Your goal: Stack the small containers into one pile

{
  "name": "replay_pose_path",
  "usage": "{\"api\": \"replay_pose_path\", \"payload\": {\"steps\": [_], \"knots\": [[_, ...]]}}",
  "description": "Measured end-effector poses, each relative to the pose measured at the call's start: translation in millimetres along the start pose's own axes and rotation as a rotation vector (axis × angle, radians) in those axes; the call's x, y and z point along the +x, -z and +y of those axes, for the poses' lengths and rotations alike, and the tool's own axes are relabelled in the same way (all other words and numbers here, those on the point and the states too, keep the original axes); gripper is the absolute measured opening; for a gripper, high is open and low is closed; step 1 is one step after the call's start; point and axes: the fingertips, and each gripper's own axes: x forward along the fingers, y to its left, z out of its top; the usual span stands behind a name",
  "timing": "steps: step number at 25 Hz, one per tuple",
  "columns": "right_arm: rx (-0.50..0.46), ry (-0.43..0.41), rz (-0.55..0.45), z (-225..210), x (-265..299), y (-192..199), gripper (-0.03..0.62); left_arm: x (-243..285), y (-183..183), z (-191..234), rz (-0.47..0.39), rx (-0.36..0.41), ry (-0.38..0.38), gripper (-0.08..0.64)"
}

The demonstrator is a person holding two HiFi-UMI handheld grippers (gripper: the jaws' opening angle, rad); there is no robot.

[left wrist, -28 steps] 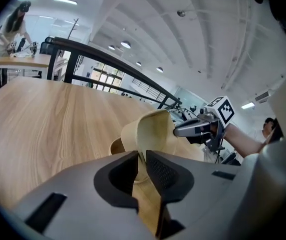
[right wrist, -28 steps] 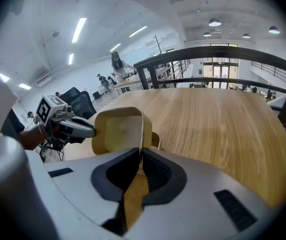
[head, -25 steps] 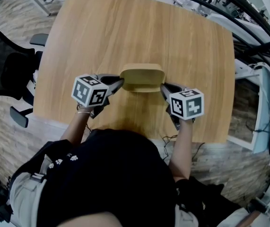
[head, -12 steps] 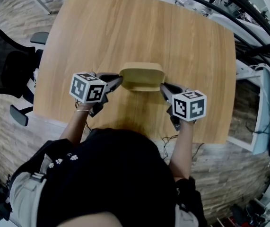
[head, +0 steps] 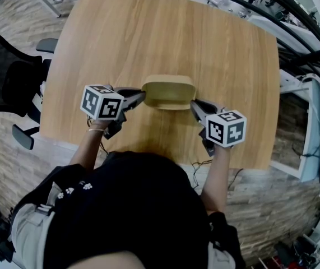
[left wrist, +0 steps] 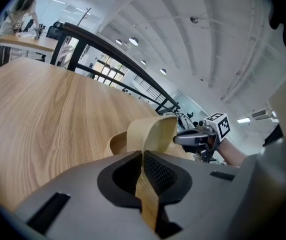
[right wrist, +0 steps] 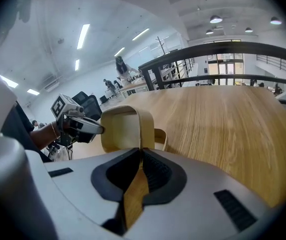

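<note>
Head view: the left gripper [head: 142, 97] and the right gripper [head: 194, 103] each clamp an end wall of the tan container [head: 168, 89]. It sits over a second container [left wrist: 115, 144] near the table's [head: 148, 32] front edge.

The held container [head: 168, 91] hides most of a second container [left wrist: 114, 144] under it; their number is unclear.

Our right hand-held gripper [right wrist: 141, 156] clamps the container's [right wrist: 125, 126] near wall; ahead and left, the left hand-held gripper [right wrist: 96, 129] meets its far end.
</note>
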Motion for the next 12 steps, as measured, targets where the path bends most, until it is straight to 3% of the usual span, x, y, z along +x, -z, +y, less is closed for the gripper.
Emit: {"api": "replay_pose_path", "payload": {"steps": [6, 12], "knots": [[0.082, -0.076, -0.065, 4, -13, -3, 0.035, 1, 6, -8, 0.04, -0.095, 0.065, 0.031], [0.12, -0.082, -0.035, 3, -13, 10, 0.035, 6, 14, -10, 0.11, -0.165, 0.096, 0.031]]}}
